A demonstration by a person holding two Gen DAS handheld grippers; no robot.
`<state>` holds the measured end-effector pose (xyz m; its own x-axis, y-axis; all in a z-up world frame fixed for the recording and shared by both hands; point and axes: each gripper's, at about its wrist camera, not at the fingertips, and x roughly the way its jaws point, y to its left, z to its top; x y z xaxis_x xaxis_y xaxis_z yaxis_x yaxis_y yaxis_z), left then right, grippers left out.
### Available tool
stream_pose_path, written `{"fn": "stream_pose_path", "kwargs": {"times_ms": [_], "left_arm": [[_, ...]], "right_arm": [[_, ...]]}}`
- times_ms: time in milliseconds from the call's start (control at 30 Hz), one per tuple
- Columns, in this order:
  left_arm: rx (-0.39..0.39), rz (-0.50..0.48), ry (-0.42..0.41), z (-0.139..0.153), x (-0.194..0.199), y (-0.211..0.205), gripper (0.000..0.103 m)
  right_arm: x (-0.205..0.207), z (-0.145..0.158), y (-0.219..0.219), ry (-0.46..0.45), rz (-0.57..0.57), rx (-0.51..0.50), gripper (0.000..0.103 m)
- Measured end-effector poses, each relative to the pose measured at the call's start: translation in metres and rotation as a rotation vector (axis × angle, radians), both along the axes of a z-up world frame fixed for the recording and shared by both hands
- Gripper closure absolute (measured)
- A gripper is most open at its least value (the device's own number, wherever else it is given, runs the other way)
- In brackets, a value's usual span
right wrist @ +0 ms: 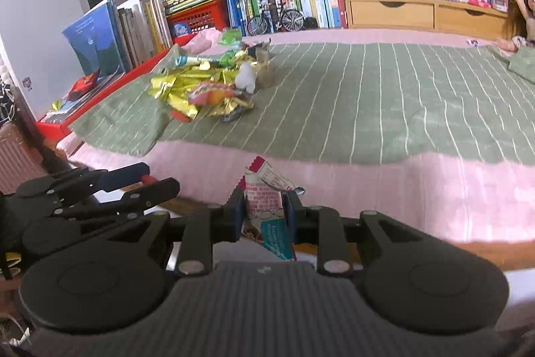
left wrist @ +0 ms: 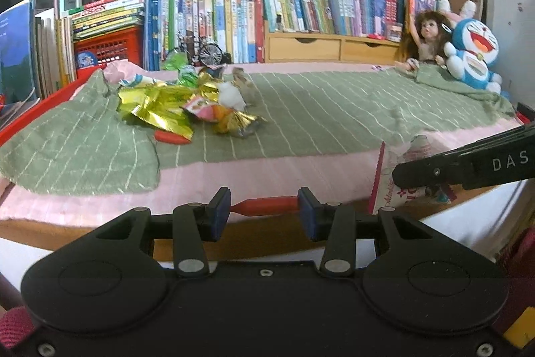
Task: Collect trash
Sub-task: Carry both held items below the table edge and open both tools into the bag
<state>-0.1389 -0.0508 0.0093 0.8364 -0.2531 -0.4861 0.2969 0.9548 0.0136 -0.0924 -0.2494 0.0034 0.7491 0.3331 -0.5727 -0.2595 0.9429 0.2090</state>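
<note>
The left hand-held gripper (left wrist: 264,212) sits low in the centre of its own view, its blue pads partly closed on a slim red plastic piece (left wrist: 265,205) that spans the gap between them; what that piece is, I cannot tell from this angle. The right hand-held gripper (right wrist: 264,213) is nearly closed, pinching a crumpled pink-and-teal printed snack wrapper (right wrist: 267,199) that stands up between its pads at the bottom centre of the right wrist view.

The rest of the trash, a loose heap of gold foil and coloured plastic wrappers (left wrist: 180,106), lies in the left half of both views on a green cloth with white stripes (left wrist: 317,112) spread over a pink cover (left wrist: 260,173), well apart from both grippers.

These wrappers look feather-light, thin and crinkly, probably slippery where the foil is smooth. They should crush without harm, so a firm pinch on a raised fold or torn edge seems the best hold; flat spots would likely slide out.
</note>
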Motion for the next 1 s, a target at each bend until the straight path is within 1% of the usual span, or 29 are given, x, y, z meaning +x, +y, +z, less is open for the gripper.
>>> {"fn": "stream_pose_path", "kwargs": {"times_ms": [167,267,367,567,733,800,1000], "left_arm": [[0.004,-0.036,0.026,-0.006,-0.015,-0.002,0.061],[0.021,-0.058,0.051,-0.013,-0.019,-0.005,0.061],[0.034,-0.073,0.087,-0.022,-0.02,-0.007,0.061],[0.042,-0.09,0.191,-0.046,-0.011,-0.01,0.061],[0.034,-0.084,0.303,-0.074,0.002,-0.013,0.061],[0.036,-0.075,0.338,-0.085,0.008,-0.016,0.061],[0.05,-0.073,0.408,-0.115,0.024,-0.021,0.061]], "right_arm": [[-0.013,-0.016,0.001,0.072,0.007,0.031,0.073],[-0.018,-0.03,0.001,0.125,0.004,0.038,0.073],[-0.017,-0.046,-0.002,0.196,-0.019,0.063,0.073],[-0.006,-0.073,-0.011,0.314,-0.084,0.085,0.073],[0.005,-0.099,-0.021,0.402,-0.144,0.126,0.073],[0.008,-0.108,-0.023,0.426,-0.162,0.133,0.073],[0.017,-0.133,-0.023,0.477,-0.197,0.157,0.071]]}}
